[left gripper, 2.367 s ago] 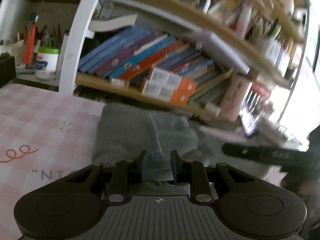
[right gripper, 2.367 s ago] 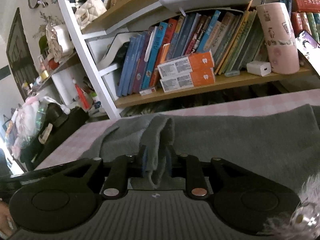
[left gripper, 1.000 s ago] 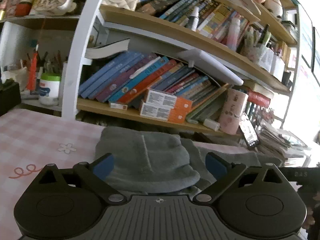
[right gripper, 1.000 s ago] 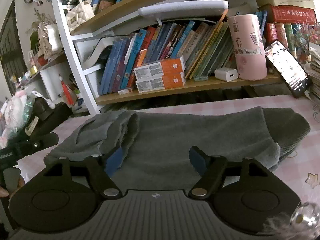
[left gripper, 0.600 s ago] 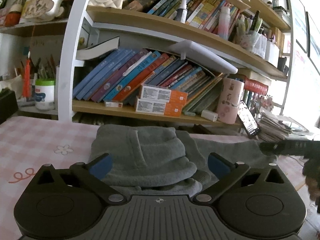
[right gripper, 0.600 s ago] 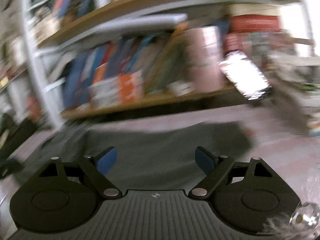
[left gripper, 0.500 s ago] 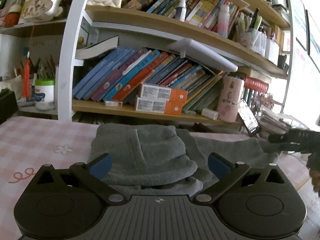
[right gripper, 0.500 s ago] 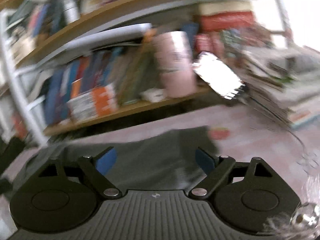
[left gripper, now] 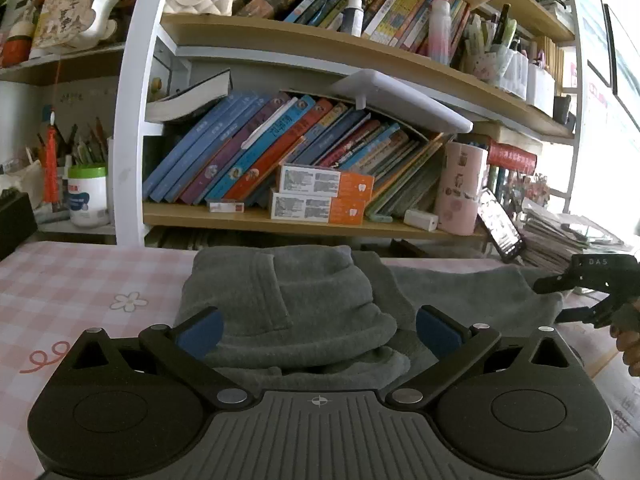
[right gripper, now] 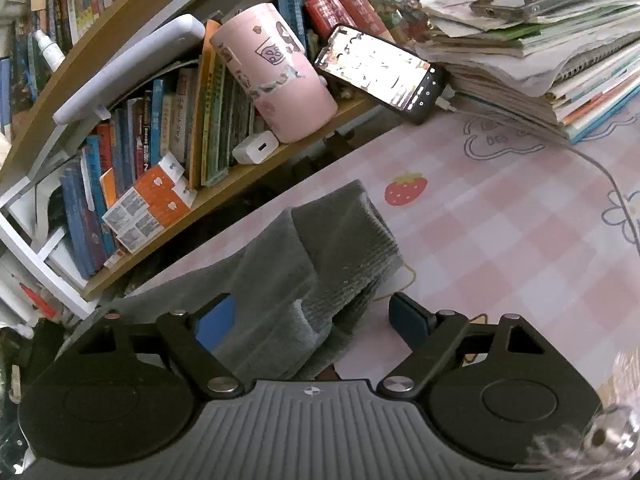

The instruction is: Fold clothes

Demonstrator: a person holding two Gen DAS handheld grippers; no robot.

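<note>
Looking along my left tool [left gripper: 318,326], I see its two fingers spread wide and gripping nothing, with the grey garment [left gripper: 288,312] lying on the pink checked worktop [left gripper: 80,276] directly ahead of and between the blue pads [left gripper: 200,330]. The near end of the garment sits doubled over itself in a rounded layer just beyond the fingertips, and the rest stretches away to that tool's right, toward my right tool [left gripper: 568,296], which shows there at the far end of the cloth.

From the right tool [right gripper: 310,320] the fingers are likewise spread and empty. The ribbed end of the garment, a cuff or hem, lies between them and runs forward, while bare worktop spreads off to the tool's right. A bookshelf [left gripper: 280,220] stands beyond the cloth in both views.

I judge the step in hand to be a fold between grips: one end lies folded, the other is straddled but not pinched. This could equally be a release after laying the cloth down or an approach to a fresh grip. Any grip at the ribbed end would call for both layers between the pads, since thick fleece slips from a shallow pinch.
</note>
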